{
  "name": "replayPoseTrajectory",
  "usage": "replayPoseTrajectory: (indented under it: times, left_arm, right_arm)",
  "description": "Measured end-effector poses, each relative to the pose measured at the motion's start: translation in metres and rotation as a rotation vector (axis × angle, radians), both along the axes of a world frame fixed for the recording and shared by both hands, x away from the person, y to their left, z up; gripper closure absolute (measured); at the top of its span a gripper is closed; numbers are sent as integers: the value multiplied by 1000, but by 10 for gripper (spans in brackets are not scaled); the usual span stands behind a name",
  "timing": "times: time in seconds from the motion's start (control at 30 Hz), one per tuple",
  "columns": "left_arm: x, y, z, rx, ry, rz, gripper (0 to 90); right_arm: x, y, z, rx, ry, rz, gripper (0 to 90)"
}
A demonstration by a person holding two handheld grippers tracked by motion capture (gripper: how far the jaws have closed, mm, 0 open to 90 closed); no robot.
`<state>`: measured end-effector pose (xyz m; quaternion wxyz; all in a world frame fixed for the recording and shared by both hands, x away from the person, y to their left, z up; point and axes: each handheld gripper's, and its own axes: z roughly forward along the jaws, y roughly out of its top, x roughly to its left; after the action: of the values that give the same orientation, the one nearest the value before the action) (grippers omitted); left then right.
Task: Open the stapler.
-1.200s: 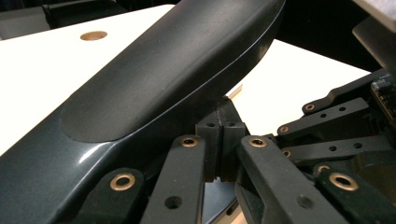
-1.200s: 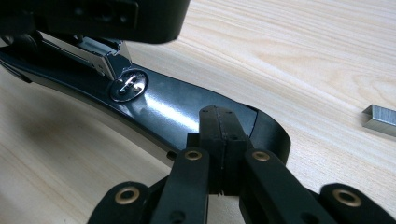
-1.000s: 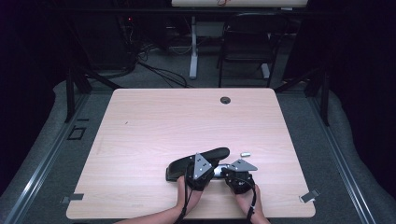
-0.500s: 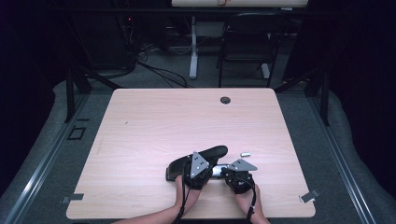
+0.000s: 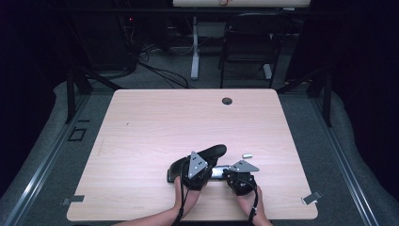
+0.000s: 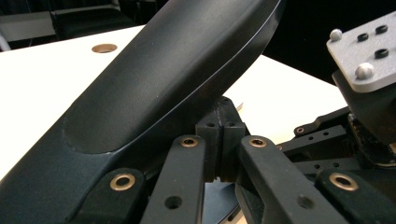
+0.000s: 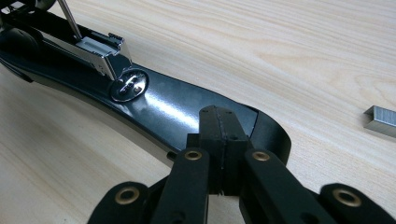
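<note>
A black stapler (image 5: 208, 157) lies open near the table's front edge, its top cover (image 6: 154, 79) raised at a slant. In the left gripper view my left gripper (image 6: 222, 112) is shut, pads together with nothing between them, its tips right under the cover's edge. My right gripper (image 7: 217, 116) is also shut with nothing in it, and its tips sit over the rounded front end of the stapler's base (image 7: 177, 109). The metal magazine (image 7: 100, 49) and the round anvil (image 7: 129, 85) lie bare beyond them. A short strip of staples (image 7: 380, 121) rests on the wood to the right.
The light wooden table (image 5: 155, 127) has a cable hole (image 5: 227, 100) near its far edge. Both hands come in at the front edge. Behind the table stand a dark chair (image 5: 247, 52) and a desk leg (image 5: 194, 52) on grey carpet, with cables.
</note>
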<state>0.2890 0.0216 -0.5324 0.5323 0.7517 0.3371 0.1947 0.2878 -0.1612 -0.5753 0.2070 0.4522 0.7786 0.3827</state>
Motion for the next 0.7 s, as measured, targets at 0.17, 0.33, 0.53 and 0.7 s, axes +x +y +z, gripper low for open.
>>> replayPoseTrajectory:
  times: [0.17, 0.33, 0.53, 0.7]
  left_arm:
    - [0, 2, 2, -12, 10, 2, 900]
    - [-1, 5, 6, -18, 9, 8, 900]
    - [-1, 8, 9, -27, 2, 12, 900]
    - [-2, 12, 12, -31, -2, 18, 900]
  right_arm:
    - [0, 0, 0, 0, 0, 0, 900]
    - [0, 0, 0, 0, 0, 0, 900]
    - [0, 0, 0, -1, 2, 0, 900]
    - [0, 0, 0, -2, 3, 1, 900]
